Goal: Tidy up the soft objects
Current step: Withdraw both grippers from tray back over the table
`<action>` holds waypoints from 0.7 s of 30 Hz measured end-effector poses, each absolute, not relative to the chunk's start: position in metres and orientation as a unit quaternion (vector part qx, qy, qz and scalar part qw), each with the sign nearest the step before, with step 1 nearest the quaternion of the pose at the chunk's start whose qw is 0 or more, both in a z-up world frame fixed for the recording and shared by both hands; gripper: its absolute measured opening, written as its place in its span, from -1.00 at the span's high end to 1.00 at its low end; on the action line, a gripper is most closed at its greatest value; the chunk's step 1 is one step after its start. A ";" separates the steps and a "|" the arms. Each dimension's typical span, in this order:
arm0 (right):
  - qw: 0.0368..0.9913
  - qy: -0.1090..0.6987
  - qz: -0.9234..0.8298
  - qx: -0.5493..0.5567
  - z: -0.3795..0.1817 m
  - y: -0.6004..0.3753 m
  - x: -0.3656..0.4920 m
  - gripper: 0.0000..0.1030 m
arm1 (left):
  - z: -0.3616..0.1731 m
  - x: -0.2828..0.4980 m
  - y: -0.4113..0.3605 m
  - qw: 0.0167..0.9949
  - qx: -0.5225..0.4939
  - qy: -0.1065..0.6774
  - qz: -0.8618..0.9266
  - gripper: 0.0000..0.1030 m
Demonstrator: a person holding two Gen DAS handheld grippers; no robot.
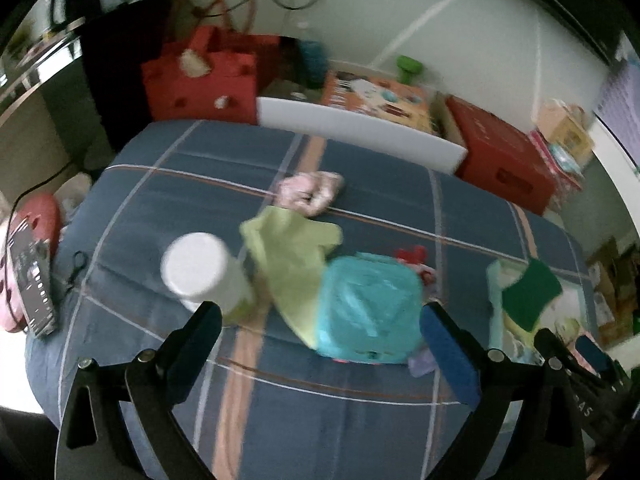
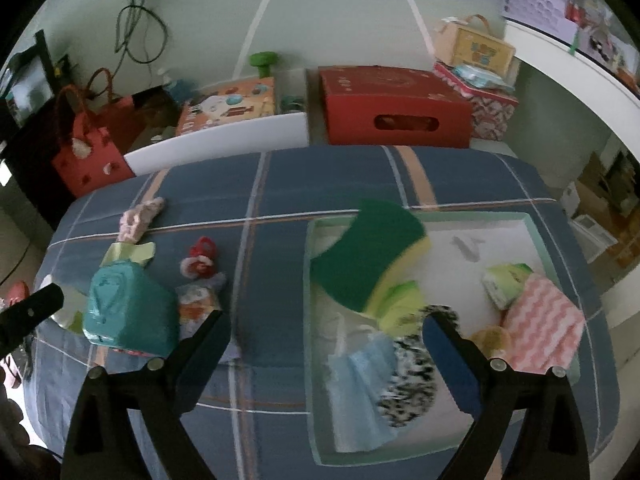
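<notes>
Left gripper (image 1: 320,328): released, jaws spread wide, nothing clamped.
Teal packet (image 1: 368,308): on the plaid bedcover (image 1: 180,168), between and just ahead of the left fingers.
Yellow-green cloth (image 1: 288,248): ahead of the left gripper, partly under the teal packet.
White bottle (image 1: 200,268): just ahead of the left finger.
Right gripper (image 2: 326,330): released, jaws wide, gripping nothing.
Green-and-yellow sponge (image 2: 368,256): ahead of the right gripper, tilted, over the tray (image 2: 536,224); blurred.
Blue cloth (image 2: 360,392): inside the tray, between the right fingers.
Pink patterned cloth (image 2: 544,328): in the tray, beyond the right finger.
</notes>
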State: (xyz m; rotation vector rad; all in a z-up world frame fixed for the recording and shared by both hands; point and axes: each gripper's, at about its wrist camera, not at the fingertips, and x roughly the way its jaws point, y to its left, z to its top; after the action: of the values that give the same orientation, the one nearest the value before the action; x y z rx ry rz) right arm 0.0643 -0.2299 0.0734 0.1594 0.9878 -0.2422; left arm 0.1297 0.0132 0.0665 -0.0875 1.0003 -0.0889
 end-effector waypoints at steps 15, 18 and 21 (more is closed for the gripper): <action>0.855 0.515 -0.043 0.048 0.041 -0.171 0.095 -0.91 | 0.052 0.137 0.061 0.860 -0.096 0.502 -0.014 -0.93; 0.847 0.529 -0.040 0.038 0.030 -0.166 0.097 -0.91 | 0.047 0.139 0.057 0.854 -0.095 0.511 -0.024 -0.93; 0.841 0.539 -0.039 0.031 0.022 -0.164 0.101 -0.91 | 0.041 0.141 0.056 0.847 -0.101 0.520 -0.032 -0.93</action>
State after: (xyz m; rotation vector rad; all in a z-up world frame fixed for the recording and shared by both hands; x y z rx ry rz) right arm 0.1007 -0.1643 0.0219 0.0656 1.1384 -0.0832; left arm 0.1410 0.0556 0.0410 -0.2136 1.0968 -0.0667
